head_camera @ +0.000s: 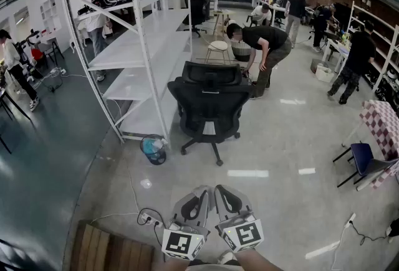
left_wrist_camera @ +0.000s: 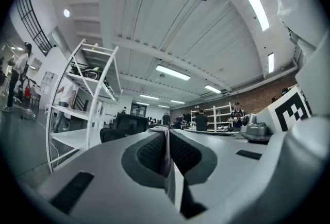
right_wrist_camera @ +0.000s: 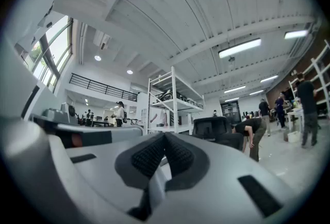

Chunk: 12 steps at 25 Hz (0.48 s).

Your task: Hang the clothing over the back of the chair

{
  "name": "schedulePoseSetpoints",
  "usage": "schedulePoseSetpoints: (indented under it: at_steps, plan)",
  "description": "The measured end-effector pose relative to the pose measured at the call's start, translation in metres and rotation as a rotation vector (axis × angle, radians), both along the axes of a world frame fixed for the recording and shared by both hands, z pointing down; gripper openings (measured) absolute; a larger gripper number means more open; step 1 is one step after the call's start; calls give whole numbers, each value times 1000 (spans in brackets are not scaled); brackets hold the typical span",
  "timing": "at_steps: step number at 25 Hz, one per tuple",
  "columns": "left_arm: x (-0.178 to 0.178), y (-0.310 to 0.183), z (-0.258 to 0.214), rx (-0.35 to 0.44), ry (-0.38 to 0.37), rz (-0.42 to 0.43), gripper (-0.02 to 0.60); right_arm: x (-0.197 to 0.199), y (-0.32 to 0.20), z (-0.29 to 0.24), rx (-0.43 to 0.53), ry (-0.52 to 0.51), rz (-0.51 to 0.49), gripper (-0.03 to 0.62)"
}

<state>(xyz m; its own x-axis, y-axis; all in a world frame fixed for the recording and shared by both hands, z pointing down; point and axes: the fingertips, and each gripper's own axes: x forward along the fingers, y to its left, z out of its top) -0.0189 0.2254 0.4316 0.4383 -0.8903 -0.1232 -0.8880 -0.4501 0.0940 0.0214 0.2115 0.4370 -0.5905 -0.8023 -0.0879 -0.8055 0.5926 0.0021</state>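
Observation:
A black office chair with a headrest stands on the grey floor ahead of me, its back turned to me. It also shows far off in the left gripper view and the right gripper view. I see no loose clothing in any view. My left gripper and right gripper are side by side at the bottom of the head view, well short of the chair. The left gripper's pads meet, and so do the right gripper's. Nothing is held in either.
A tall white shelving rack stands left of the chair, with a small blue fan at its foot. A power strip and a wooden slatted piece lie near my left. A person bends behind the chair. A blue chair sits right.

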Motion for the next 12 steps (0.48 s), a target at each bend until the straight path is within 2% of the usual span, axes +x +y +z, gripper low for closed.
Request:
schedulePoseSetpoints:
  at_steps: [9, 12]
  plan:
    - [-3, 0, 3, -8, 1, 16, 14, -5, 2, 2, 0, 10, -11, 15]
    - [-5, 0, 4, -13, 4, 19, 14, -4, 3, -3, 13, -21, -10, 15]
